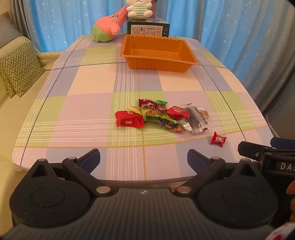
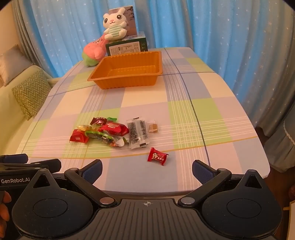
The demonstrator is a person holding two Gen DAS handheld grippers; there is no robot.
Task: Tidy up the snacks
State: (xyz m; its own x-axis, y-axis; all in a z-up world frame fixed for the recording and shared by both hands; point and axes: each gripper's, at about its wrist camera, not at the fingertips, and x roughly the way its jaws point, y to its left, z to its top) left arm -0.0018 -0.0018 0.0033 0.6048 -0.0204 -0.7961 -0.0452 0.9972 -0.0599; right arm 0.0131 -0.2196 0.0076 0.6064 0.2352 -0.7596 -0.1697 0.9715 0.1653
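While both claws hang over the near table edge: nothing's gripped
Left gripper [image 1: 143,158]: spread wide, empty
Right gripper [image 2: 147,170]: spread wide, empty
Snack pile [image 1: 158,115]: mid-table, wrappers overlap, labels unreadable
Lone red candy [image 2: 157,156]: apart, nearer
Orange tray [image 2: 129,81]: far end
Bunny plush [image 1: 139,9]: head cropped

the tray [image 1: 158,53] sits toward the far edge of the table [image 1: 88,86], nothing in it. behind it at the far edge stands a box [image 1: 147,29] with a plush rabbit [image 2: 114,24] on top; a second plush toy [image 1: 107,27] lies just left of the box. the pile of snacks [image 1: 160,116] lies midway toward the near edge, well apart from the tray. one wrapped candy [image 2: 157,156] lies apart, nearer the near edge, right of the pile.
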